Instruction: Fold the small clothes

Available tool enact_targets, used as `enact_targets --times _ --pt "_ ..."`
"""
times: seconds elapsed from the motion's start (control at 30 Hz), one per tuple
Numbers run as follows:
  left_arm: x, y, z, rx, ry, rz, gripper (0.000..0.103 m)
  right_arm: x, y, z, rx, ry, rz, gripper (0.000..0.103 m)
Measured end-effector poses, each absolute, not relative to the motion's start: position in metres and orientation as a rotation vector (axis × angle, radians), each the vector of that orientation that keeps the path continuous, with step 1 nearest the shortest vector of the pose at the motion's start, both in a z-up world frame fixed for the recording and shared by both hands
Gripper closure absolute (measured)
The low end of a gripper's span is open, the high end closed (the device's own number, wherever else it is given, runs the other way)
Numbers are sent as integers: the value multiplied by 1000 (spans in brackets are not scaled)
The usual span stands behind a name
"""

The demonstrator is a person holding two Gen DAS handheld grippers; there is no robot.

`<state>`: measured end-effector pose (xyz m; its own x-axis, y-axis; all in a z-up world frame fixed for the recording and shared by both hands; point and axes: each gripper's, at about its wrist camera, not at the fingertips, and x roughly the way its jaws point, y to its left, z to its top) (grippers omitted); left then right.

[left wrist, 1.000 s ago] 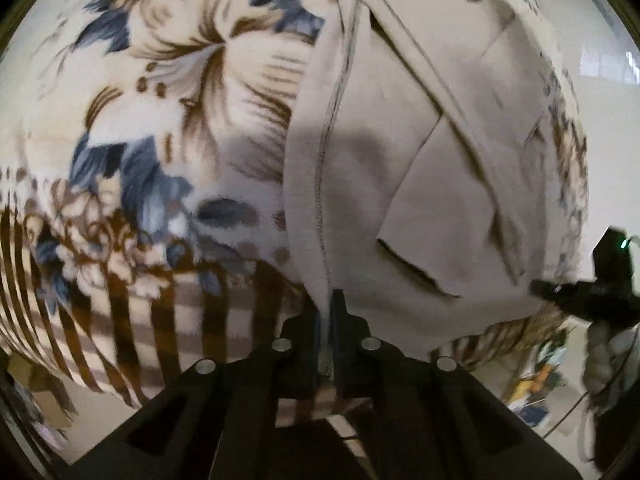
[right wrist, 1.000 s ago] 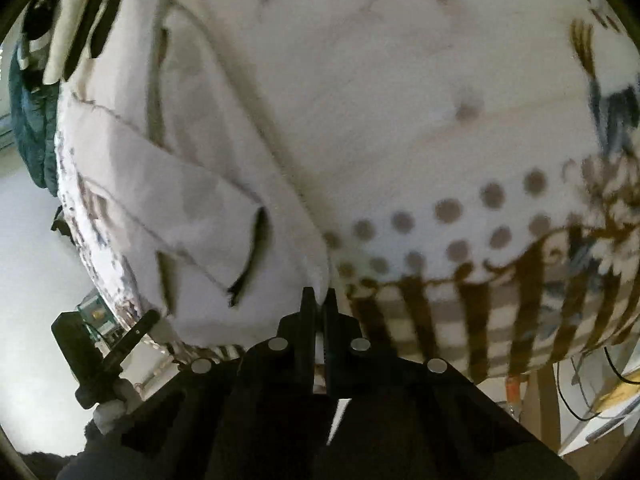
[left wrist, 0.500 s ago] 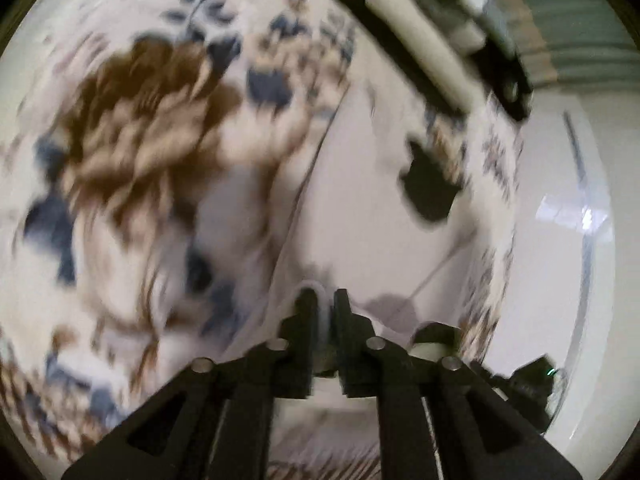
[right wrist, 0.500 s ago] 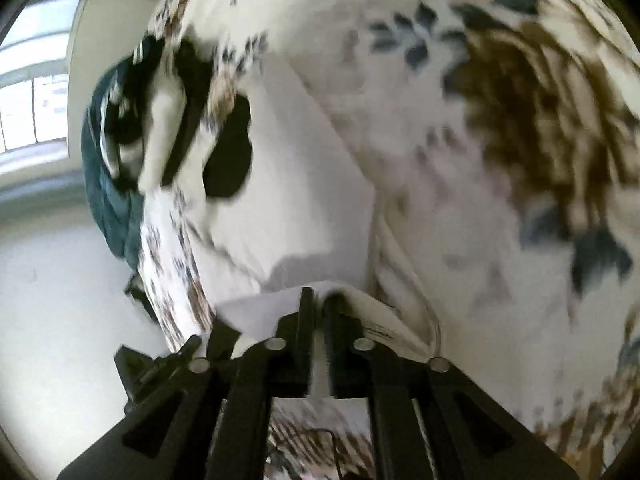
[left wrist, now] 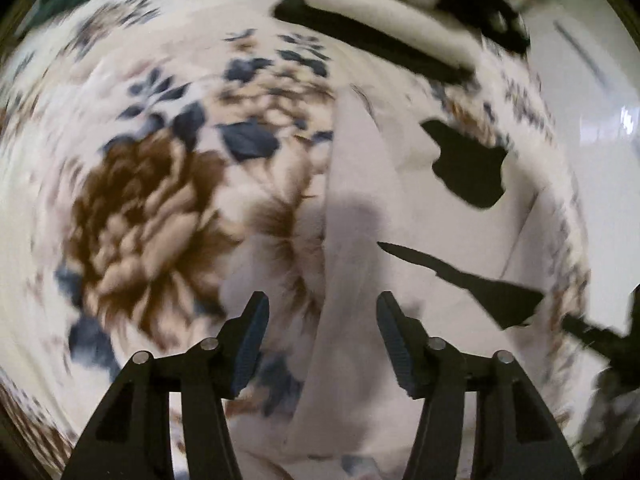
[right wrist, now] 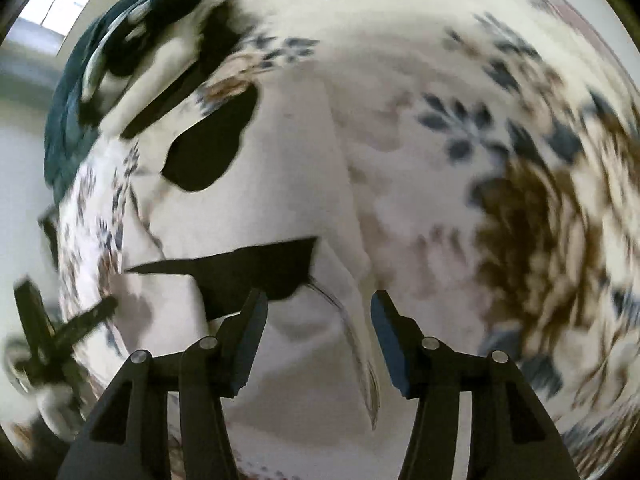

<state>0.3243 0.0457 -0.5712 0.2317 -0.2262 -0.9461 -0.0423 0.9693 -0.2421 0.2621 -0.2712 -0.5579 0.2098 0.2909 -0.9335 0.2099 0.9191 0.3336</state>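
Observation:
A pale beige garment [left wrist: 360, 248] lies folded over on a floral blanket [left wrist: 152, 216]. Dark openings show in it in both views. My left gripper [left wrist: 320, 312] is open and empty just above the garment's left edge. My right gripper [right wrist: 318, 308] is open and empty above the garment [right wrist: 288, 184], near its folded right edge with a stitched hem. Both views are blurred by motion.
A pile of black, white and teal clothes [right wrist: 120, 60] lies at the far end of the blanket [right wrist: 520, 160]; it also shows in the left wrist view [left wrist: 400, 20]. The other gripper's black body [left wrist: 608, 340] shows at the right edge. White floor lies beyond the bed edge.
Both grippers were shut on the garment's near edge, carried it forward over the garment, and have now opened and let it go. The garment now lies folded.

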Motion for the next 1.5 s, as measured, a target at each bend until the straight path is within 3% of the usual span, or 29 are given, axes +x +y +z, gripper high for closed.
enact_targets --times 0.07,0.13,0.17,0.2,0.23,0.6,0.63,0.7,0.73,0.8,0.83,0.87,0.9,1.23,1.5 --pt "329 37 -577 -189 1333 -131 55 269 -253 -555 341 1375 111 50" --pt "331 30 -581 -161 1334 -146 72 273 -236 -560 243 1404 149 50" --pt "332 28 -583 -153 1338 -151 86 275 -228 -569 189 1440 149 58" --pt "332 27 -585 -151 1339 -157 93 275 -224 -575 151 1457 139 90" --pt "332 26 -585 -146 1334 -154 93 275 -220 -583 110 1477 132 103" --pt "328 38 -573 -209 1304 -167 96 277 -249 -549 261 1343 95 102" --pt "328 37 -574 -206 1305 -168 96 280 -248 -551 268 1371 123 99" --pt "328 36 -575 -201 1307 -169 96 286 -242 -560 249 1441 153 61" --pt "329 35 -575 -202 1307 -170 96 289 -235 -569 216 1481 156 60" --pt "329 34 -575 -196 1312 -165 96 290 -225 -589 151 1539 154 63" --pt "329 34 -576 -194 1313 -164 96 289 -221 -596 122 1551 152 71" --pt "329 33 -576 -192 1313 -164 96 287 -217 -599 92 1542 147 95" --pt "329 34 -575 -194 1313 -164 96 286 -214 -600 62 1528 137 101" --pt "329 27 -575 -137 1307 -159 96 282 -232 -560 128 1338 -6 101" --pt "330 24 -576 -116 1307 -144 96 285 -256 -559 168 1329 -80 101"
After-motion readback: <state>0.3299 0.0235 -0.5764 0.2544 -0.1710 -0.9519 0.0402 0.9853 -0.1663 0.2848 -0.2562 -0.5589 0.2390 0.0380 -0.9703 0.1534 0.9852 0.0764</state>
